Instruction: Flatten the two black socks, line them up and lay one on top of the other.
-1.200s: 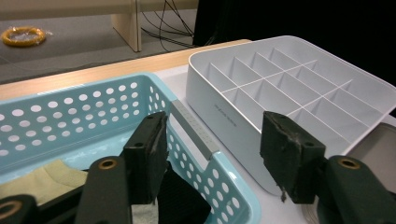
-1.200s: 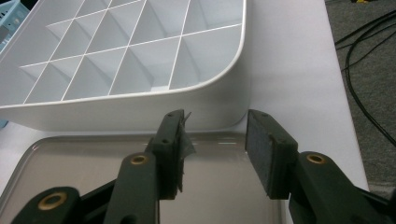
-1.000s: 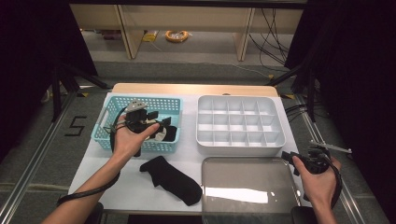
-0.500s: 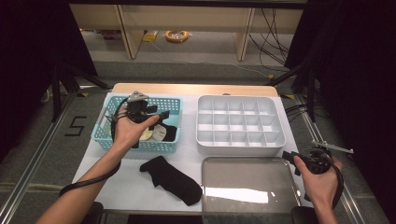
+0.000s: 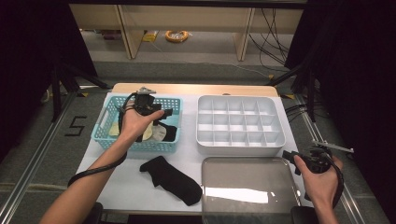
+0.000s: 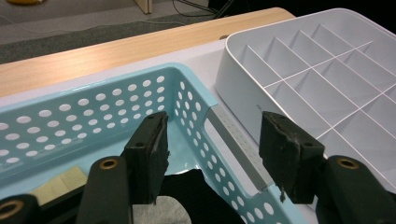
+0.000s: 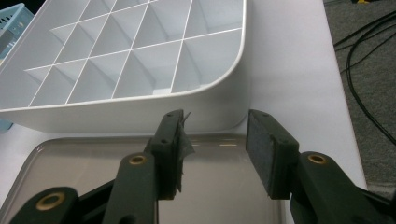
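Observation:
A teal perforated basket [image 5: 105, 129] stands at the table's left. It holds a black cloth [image 5: 170, 134] and pale cloths [image 5: 156, 133]. My left gripper [image 5: 164, 117] hovers over the basket, pointing right. In the left gripper view the left gripper [image 6: 212, 149] is open; its jaws have just been closing a little. The basket's right wall [image 6: 205, 140] shows between them, untouched, and the black cloth [image 6: 187, 191] lies below. A black sock [image 5: 170, 179] lies flat in front of the basket. My right gripper [image 5: 289, 161] rests at the front right, open and empty [image 7: 212, 140].
A white compartment box [image 5: 240, 148] sits right of the basket, its corner [image 7: 140, 109] just beyond the right jaws. A grey shiny tray [image 5: 247, 186] lies in front of it, with its rim [image 7: 84, 140] under those jaws. Cables run on the floor at right [image 7: 369, 93].
The left hand has carried its gripper over the basket toward the basket's far side. The right hand, the sock and the trays stay where they were.

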The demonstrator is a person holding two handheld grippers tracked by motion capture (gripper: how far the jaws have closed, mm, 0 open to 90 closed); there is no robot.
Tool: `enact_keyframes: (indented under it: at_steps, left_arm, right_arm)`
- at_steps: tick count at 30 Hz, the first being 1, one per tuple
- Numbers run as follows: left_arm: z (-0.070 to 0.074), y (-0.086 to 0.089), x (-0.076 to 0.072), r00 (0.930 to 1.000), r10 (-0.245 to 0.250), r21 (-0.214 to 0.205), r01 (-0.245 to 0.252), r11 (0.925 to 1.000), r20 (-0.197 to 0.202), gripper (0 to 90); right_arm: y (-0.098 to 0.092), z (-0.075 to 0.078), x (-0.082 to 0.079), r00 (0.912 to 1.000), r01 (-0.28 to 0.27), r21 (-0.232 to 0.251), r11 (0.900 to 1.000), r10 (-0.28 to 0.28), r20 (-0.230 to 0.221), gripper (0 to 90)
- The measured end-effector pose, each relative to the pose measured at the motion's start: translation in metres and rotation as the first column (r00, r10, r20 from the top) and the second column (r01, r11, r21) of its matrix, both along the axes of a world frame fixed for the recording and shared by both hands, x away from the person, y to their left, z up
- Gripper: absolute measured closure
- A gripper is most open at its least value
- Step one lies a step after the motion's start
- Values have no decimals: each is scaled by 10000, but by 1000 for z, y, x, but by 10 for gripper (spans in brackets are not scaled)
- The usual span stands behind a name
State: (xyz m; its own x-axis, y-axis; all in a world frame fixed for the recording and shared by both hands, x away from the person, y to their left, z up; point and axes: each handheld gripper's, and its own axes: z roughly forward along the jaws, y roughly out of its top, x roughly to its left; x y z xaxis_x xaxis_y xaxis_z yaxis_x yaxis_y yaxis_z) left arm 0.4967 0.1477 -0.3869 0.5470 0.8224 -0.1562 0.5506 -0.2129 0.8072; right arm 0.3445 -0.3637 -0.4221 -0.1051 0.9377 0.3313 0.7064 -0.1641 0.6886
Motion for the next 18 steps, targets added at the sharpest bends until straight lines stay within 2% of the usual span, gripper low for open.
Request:
enact_keyframes:
  at_steps: [1,3,7,8,11,13,18]
  left_arm:
    - [-1,-1,1,9999,-55,10,56,10000,-107,415]
    - [-2,-1,4,9997,-176,186,179,9997,-195,415]
    - [-6,-2,9,9996,-51,348,61,9994,-284,417]
    - [-6,-2,11,9994,-36,351,48,9994,-349,418]
    - [-10,-3,15,9991,68,455,-49,9990,-421,418]
    - [-12,-3,17,9985,39,551,-9,9985,-546,419]
    - [-19,-6,25,9953,-2,700,70,9975,-966,421]
  right_arm:
    - [-1,0,0,10000,-62,-149,9999,63,54,578]
    - [-1,-1,1,10000,-82,-105,9999,83,18,578]
    - [-1,2,-1,9998,-169,65,9998,169,-64,576]
    - [0,0,0,9999,-117,-124,9999,117,-2,576]
    - [1,0,1,9999,-134,-60,9999,133,-48,575]
    - [1,0,1,10000,-82,-163,9998,81,-57,573]
    - [-1,0,1,9999,-90,-74,9999,89,-118,571]
